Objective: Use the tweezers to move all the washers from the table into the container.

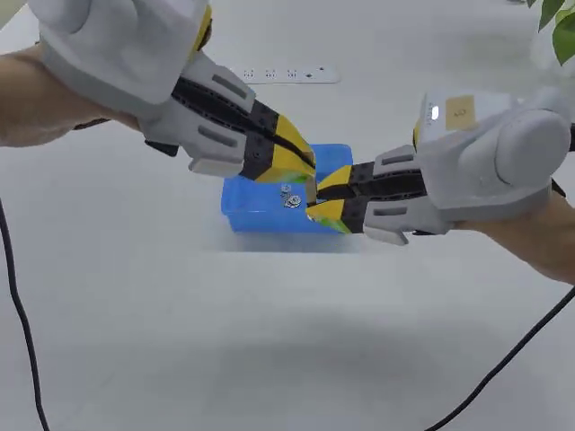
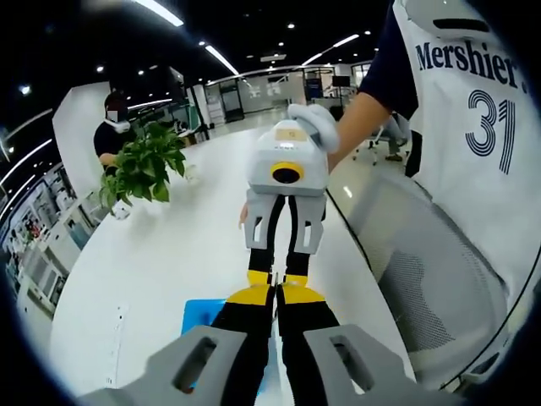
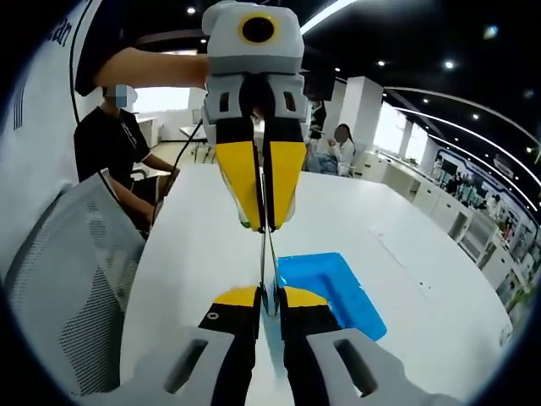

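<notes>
Hard to make out: the tweezers [image 3: 266, 254] are just a thin metal sliver; from the head view they are lost behind the yellow tips.
Covered: the two tools block the near right corner of the container [image 1: 252, 202], so I cannot say how many washers [image 1: 290, 197] lie inside. A few small metal rings show on its blue floor.
Cut off: both forearms run out of the head view at the sides, and a dark cable [image 1: 18, 305] leaves at the bottom edge.
Left tool [image 1: 305, 171]: reaches in from the upper left, slanting down to the right, tips over the container's right part. Its jaws are pressed together on one end of the tweezers.
Right tool [image 1: 316, 199]: comes in from the right, nearly level, pointing left. Its jaws are squeezed on the other end of the tweezers.
Meeting point: the tips of the two tools sit nose to nose, almost touching, with the tweezers bridging them above the container.
Container's place: on the white tabletop [image 1: 180, 314], about mid-table, with a white power strip [image 1: 283, 74] well behind it.
Washers' place: inside the container, just beside the tool tips.
</notes>
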